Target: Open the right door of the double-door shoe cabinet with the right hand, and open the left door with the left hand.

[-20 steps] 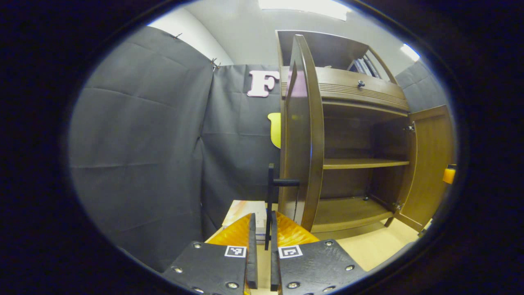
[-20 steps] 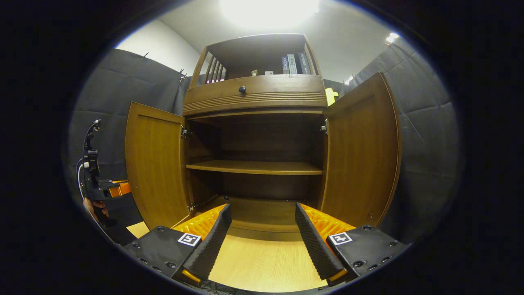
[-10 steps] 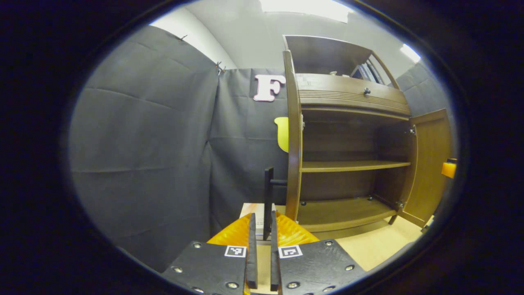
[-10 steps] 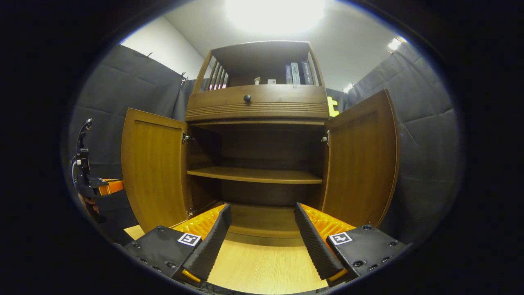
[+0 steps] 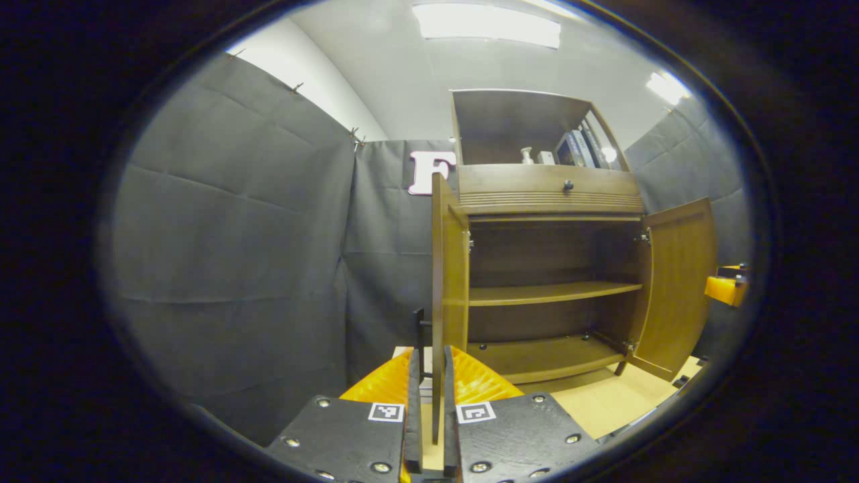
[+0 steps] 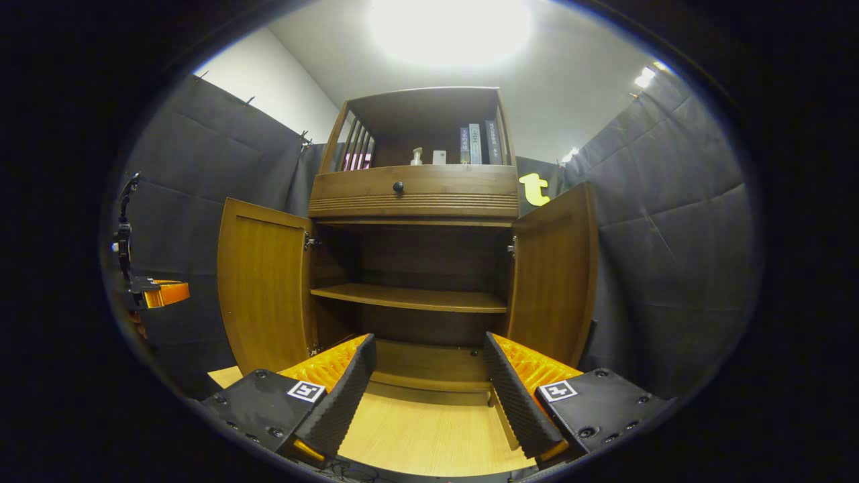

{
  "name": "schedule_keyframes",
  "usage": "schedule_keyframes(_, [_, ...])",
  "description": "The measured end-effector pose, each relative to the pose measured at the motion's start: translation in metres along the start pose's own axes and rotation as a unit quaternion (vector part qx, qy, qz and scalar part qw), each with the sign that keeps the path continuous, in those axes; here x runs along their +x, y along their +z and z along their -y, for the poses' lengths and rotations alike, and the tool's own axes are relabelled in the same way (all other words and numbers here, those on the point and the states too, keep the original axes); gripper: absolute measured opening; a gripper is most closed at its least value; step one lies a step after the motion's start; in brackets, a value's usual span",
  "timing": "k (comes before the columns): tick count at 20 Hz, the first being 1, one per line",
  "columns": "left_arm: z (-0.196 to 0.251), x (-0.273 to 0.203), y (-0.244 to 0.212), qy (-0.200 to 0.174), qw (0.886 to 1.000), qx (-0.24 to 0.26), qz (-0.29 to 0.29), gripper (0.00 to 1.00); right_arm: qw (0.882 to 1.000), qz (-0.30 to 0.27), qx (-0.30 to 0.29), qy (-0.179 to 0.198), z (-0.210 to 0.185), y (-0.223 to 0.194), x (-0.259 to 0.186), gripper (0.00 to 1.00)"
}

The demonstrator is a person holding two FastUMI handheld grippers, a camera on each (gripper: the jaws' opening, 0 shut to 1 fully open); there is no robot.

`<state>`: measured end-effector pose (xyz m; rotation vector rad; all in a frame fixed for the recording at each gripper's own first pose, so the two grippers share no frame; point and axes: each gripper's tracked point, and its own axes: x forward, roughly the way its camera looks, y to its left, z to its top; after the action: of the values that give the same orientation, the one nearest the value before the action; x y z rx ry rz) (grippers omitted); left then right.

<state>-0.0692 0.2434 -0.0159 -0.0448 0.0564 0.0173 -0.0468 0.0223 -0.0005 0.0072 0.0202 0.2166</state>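
The brown shoe cabinet (image 6: 416,194) stands with both doors swung out and its shelves bare. In the right gripper view the left door (image 6: 265,288) and right door (image 6: 553,275) flank my right gripper (image 6: 429,339), which is open, low before the cabinet's middle, holding nothing. In the left gripper view the left door (image 5: 448,282) is edge-on, its black handle (image 5: 419,329) on the outer face. My left gripper (image 5: 430,355) has its fingers close together, a little back from that handle. The left gripper (image 6: 158,294) hangs left of the door, apart from it.
Books (image 6: 476,142) and a small bottle (image 6: 417,155) sit on the cabinet's top shelf above a drawer with a knob (image 6: 398,188). A pale box (image 5: 402,352) lies beside the cabinet. The light wood floor (image 6: 429,429) runs up to it; black cloth walls close in both sides.
The left door has swung further open. My left gripper has come off the handle and pulled back. The right gripper has backed away from the cabinet, still open.
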Motion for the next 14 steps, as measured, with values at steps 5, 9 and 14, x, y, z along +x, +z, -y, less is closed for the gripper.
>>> schedule_keyframes(5, [0.028, -0.045, 0.005, -0.012, 1.0, -0.004, 0.003, 0.14, 1.0, 0.011, 0.011, -0.017, 0.026, 0.006, -0.033, 0.99])
schedule_keyframes(9, [0.043, -0.069, 0.01, -0.016, 1.0, 0.002, 0.008, 0.13, 1.0, 0.018, 0.003, -0.026, 0.035, 0.01, -0.046, 0.96])
schedule_keyframes(14, [0.054, -0.09, 0.005, -0.019, 1.0, 0.017, 0.007, 0.14, 0.999, 0.022, 0.013, -0.026, 0.033, 0.008, -0.06, 0.99])
